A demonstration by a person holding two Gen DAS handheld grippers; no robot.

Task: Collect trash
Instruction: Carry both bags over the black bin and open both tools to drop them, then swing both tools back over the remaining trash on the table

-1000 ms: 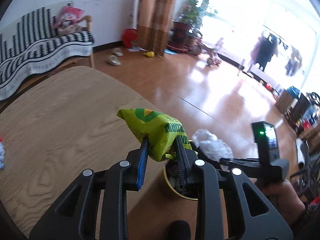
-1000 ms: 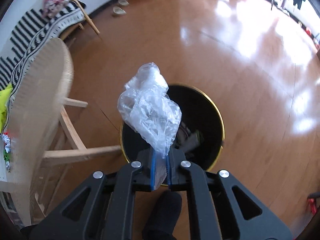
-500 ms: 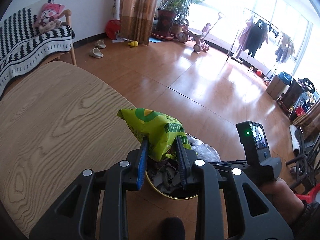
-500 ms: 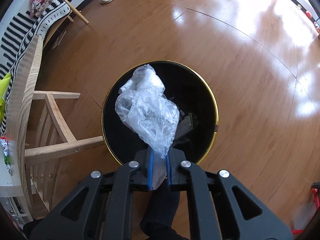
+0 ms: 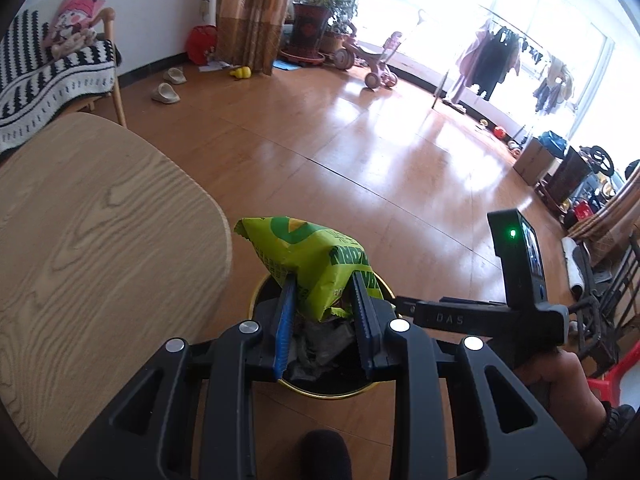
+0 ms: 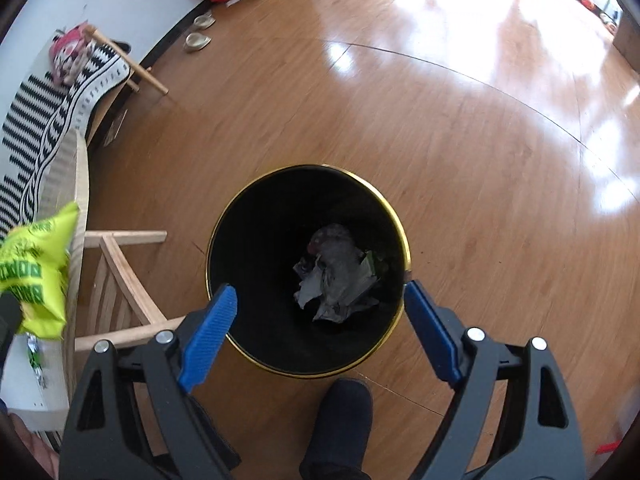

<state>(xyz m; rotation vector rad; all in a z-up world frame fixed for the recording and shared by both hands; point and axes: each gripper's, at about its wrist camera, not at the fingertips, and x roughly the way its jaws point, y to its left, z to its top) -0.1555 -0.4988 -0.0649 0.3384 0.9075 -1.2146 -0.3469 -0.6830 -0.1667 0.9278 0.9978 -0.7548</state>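
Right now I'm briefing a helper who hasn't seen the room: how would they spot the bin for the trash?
Find the rounded wooden table; the bin stands on the floor just past its edge. It is round and black inside with a thin gold rim, crumpled wrappers at the bottom.

Bright window glare washes the floor; fisheye edges curve darkly.
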